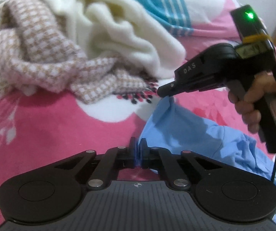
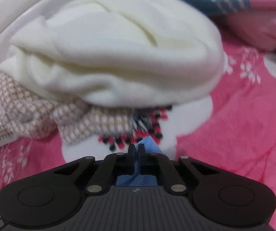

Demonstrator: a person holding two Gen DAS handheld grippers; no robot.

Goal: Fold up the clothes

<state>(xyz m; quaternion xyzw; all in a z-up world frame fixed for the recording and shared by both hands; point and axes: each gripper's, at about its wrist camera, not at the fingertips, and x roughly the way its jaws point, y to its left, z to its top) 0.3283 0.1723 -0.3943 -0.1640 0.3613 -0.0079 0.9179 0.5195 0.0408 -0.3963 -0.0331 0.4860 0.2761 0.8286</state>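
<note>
**Both grippers pinch the light blue garment over the pink bedspread**

The left gripper (image 1: 138, 144) is clenched on an edge of the light blue thin fabric garment (image 1: 186, 127), a fold of the cloth squeezed between its two black fingers. The garment spreads to the right and near side of the left wrist view, rumpled on the pink floral bedspread (image 1: 41, 127).

The right gripper (image 2: 136, 149), held in a bare hand (image 1: 253, 105), grips another corner of the same blue garment (image 2: 147, 144); blue cloth shows between its closed fingers and bunches just behind them. In the left wrist view that corner hangs from the gripper's tip, lifted above the bedspread.

Farther off lies a heap: a cream white fleecy blanket (image 1: 118, 28) resting on a beige and white houndstooth woven scarf (image 1: 41, 57) with a red and dark fringe. A teal striped cloth (image 1: 166, 3) lies at the far side.
</note>
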